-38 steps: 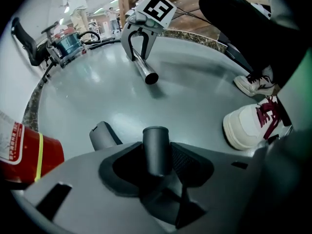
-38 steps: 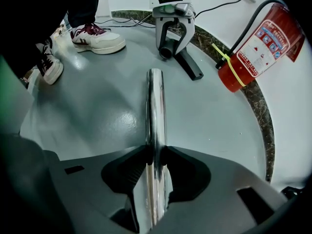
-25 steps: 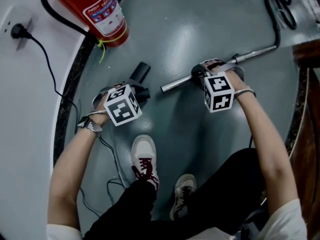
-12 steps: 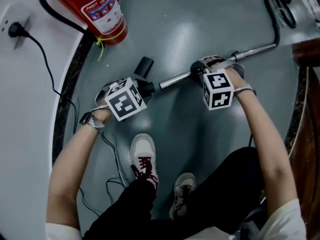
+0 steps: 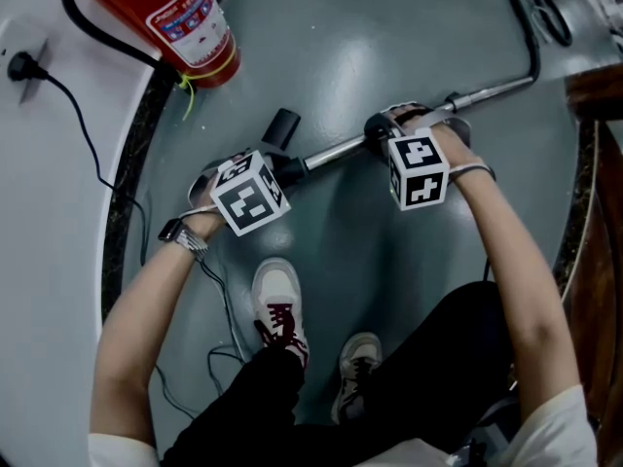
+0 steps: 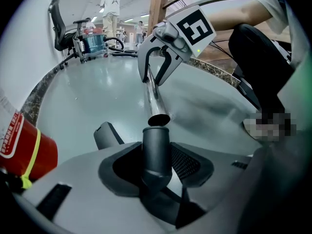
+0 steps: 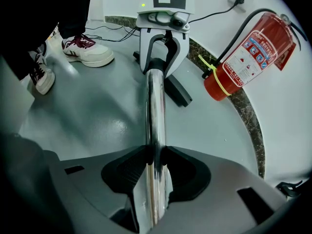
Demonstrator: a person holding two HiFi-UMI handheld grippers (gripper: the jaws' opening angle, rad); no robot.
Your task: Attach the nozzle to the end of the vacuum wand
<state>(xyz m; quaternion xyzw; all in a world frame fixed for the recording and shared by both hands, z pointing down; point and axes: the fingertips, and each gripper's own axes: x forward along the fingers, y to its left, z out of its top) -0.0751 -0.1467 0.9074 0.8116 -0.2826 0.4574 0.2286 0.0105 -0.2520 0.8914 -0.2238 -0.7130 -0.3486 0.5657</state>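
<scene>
A chrome vacuum wand is held slantwise above the grey floor. My right gripper is shut on its shaft; in the right gripper view the tube runs between the pads. My left gripper is shut on the dark grey nozzle. The nozzle's round neck stands upright between the jaws in the left gripper view, lined up with the wand's open end and right at it. I cannot tell whether they touch. The nozzle's flat end sticks out to the left.
A red fire extinguisher stands by the curved white wall, with a socket and black cable beside it. The person's shoes are just below the grippers. A black hose leads off the wand's far end. Wooden railing borders the right.
My left gripper has carried the nozzle right and slightly up, closing the gap to the wand's open end. The right gripper and the wand have stayed put.
</scene>
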